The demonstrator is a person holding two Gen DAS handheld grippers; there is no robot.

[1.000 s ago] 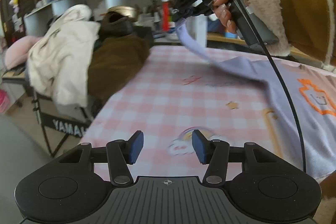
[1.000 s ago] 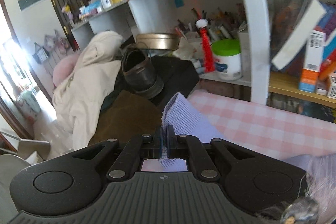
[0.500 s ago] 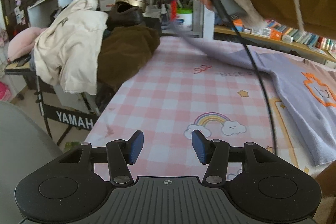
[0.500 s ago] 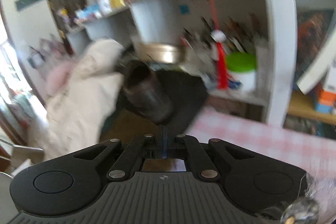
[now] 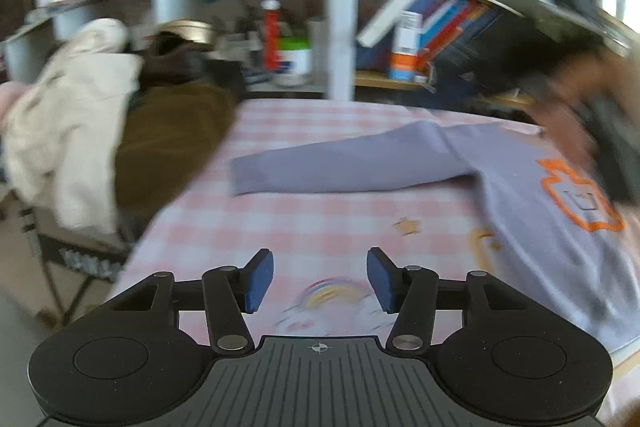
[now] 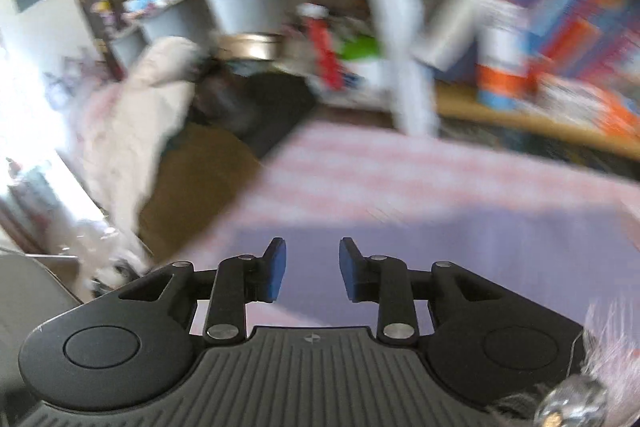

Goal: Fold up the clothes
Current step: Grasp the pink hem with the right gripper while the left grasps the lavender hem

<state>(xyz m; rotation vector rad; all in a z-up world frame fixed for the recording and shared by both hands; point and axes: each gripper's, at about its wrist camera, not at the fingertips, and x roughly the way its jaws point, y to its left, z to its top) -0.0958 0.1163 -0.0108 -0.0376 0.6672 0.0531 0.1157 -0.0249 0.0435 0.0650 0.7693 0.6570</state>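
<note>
the lavender sweatshirt point(image 5: 532, 195) lies flat on the counter point(image 5: 320, 227), which wears a pink checked cloth, and fills the right half of the left wrist view. its sleeve point(image 5: 344, 167) reaches toward the centre left of the frame, resting on the cloth, and an orange outline print point(image 5: 576, 195) shows at the right. the left hand-held gripper point(image 5: 320, 279) stands at the lower centre with its blue pads apart and nothing between them, above a rainbow print. the right hand-held gripper point(image 6: 307, 269) has just been opening; its pads are apart and empty over blurred lavender fabric point(image 6: 440, 251). a cream garment point(image 5: 68, 123) and a brown one point(image 5: 168, 139) are heaped at the left edge of the counter. shelves of books point(image 5: 432, 31) run across the top.
</note>
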